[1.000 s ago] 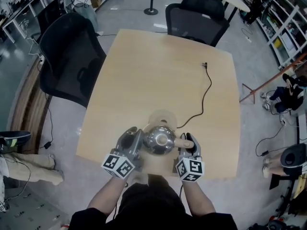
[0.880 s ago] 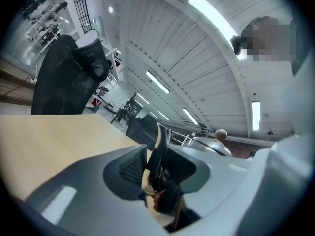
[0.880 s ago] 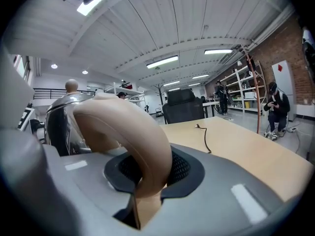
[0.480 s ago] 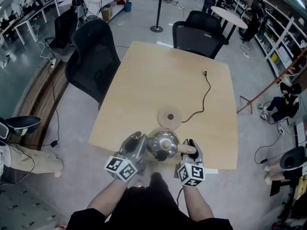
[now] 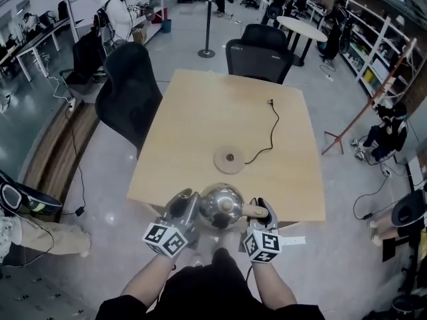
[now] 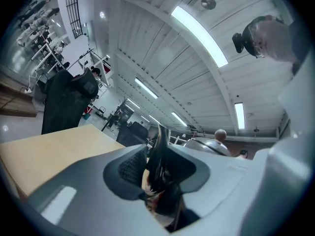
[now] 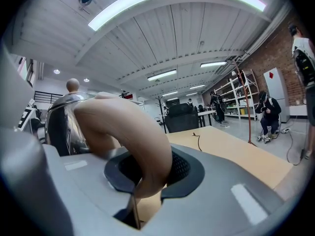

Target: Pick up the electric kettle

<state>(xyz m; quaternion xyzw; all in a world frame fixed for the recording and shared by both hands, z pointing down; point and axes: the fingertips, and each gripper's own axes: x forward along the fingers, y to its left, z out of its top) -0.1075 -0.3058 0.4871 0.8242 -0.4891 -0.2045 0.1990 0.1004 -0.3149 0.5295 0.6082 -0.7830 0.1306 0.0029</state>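
The steel electric kettle point(image 5: 221, 205), with its round knobbed lid, hangs over the table's near edge between both grippers. My left gripper point(image 5: 190, 205) is shut on the kettle's left side. In the left gripper view its jaws point(image 6: 157, 166) clamp a dark, thin spout point(image 6: 160, 151), with the kettle's dome point(image 6: 209, 145) behind. My right gripper point(image 5: 261, 210) is shut on the tan handle point(image 5: 250, 211). In the right gripper view that curved handle point(image 7: 128, 132) fills my right gripper point(image 7: 147, 176), and the shiny body point(image 7: 61, 122) lies to the left.
The round kettle base point(image 5: 230, 160) lies bare on the wooden table point(image 5: 200, 112), and its black cable point(image 5: 270, 129) runs to the far right. Black office chairs point(image 5: 130, 89) stand at the left and far sides. People and shelves are further off.
Both grippers have carried the kettle up off its base and toward me, from over the base to the table's near edge. The base now lies uncovered.
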